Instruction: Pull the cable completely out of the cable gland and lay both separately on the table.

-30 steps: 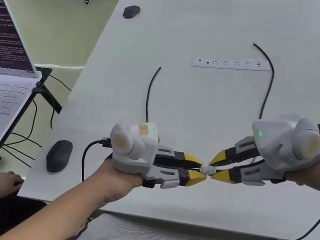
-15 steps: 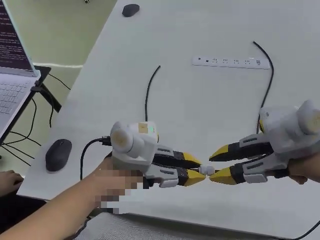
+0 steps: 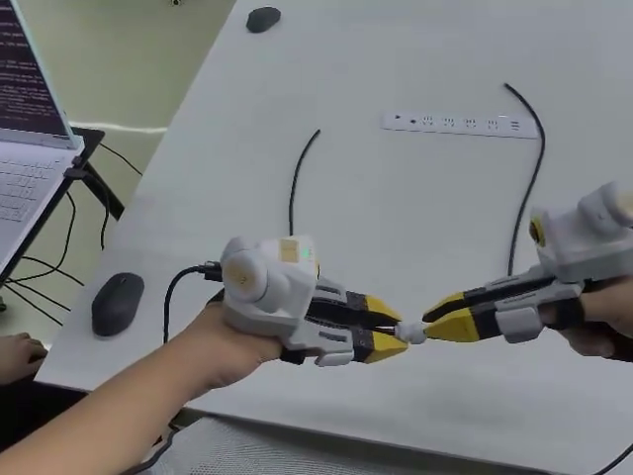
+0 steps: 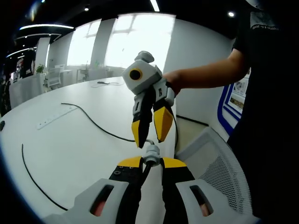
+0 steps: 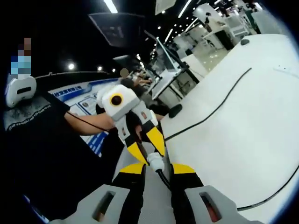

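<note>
Clamping the cable gland (image 3: pixel 416 335) in the closed left gripper (image 3: pixel 391 341) above the table (image 3: pixel 396 218), pinching its cable (image 5: pixel 163 179) in the shut right gripper (image 3: pixel 435 325) — at the pull step, likely needs a straight tug apart.

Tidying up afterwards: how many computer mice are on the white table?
2. One mouse lies at the table's near left edge; the other mouse sits at the far end. Others may lie out of frame.

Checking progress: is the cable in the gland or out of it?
In: the cable enters the gland, which the left tool grips while the right tool pinches the cable.
</note>
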Motion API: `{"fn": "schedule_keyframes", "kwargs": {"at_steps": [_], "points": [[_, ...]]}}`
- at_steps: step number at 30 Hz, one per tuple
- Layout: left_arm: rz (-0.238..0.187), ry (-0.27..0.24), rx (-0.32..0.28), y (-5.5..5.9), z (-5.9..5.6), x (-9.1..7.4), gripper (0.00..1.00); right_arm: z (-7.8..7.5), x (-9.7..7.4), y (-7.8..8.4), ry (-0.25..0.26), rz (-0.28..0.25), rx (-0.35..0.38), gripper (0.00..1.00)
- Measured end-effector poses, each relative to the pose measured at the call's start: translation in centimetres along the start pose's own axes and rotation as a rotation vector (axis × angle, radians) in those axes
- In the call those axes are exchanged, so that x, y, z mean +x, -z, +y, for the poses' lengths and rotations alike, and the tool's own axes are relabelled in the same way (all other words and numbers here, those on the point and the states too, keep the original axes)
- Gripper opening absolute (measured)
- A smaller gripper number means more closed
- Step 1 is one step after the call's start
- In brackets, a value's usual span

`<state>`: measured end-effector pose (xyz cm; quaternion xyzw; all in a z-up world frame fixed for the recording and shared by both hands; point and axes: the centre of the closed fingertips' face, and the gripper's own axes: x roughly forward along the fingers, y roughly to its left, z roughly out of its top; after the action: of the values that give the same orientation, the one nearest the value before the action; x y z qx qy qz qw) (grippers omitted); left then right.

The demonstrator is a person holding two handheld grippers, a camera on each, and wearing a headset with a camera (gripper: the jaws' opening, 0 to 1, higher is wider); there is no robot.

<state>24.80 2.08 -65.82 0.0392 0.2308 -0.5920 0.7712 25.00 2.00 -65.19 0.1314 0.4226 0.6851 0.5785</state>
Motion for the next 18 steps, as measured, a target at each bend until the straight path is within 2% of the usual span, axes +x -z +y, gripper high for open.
{"fn": "schedule_keyframes", "kwargs": {"at_steps": [4,7,9,16,18], "points": [[0.003,0.003,0.018,0.0,-0.1,0.0,0.15,0.0,0.4,0.5,-0.020,0.019,0.015,0.17],[0.015,0.010,0.031,0.1,-0.4,0.1,0.15,0.1,0.7,0.5,-0.042,0.001,0.044,0.17],[0.015,0.012,0.027,0.1,-0.5,0.1,0.15,0.1,0.8,0.8,-0.043,0.013,0.051,0.17],[0.015,0.018,0.029,0.0,-0.8,0.1,0.15,1.3,0.9,1.1,-0.100,0.026,0.086,0.09],[0.016,0.022,0.030,-0.1,-0.9,0.3,0.15,1.1,0.9,1.2,-0.091,0.030,0.087,0.09]]}}
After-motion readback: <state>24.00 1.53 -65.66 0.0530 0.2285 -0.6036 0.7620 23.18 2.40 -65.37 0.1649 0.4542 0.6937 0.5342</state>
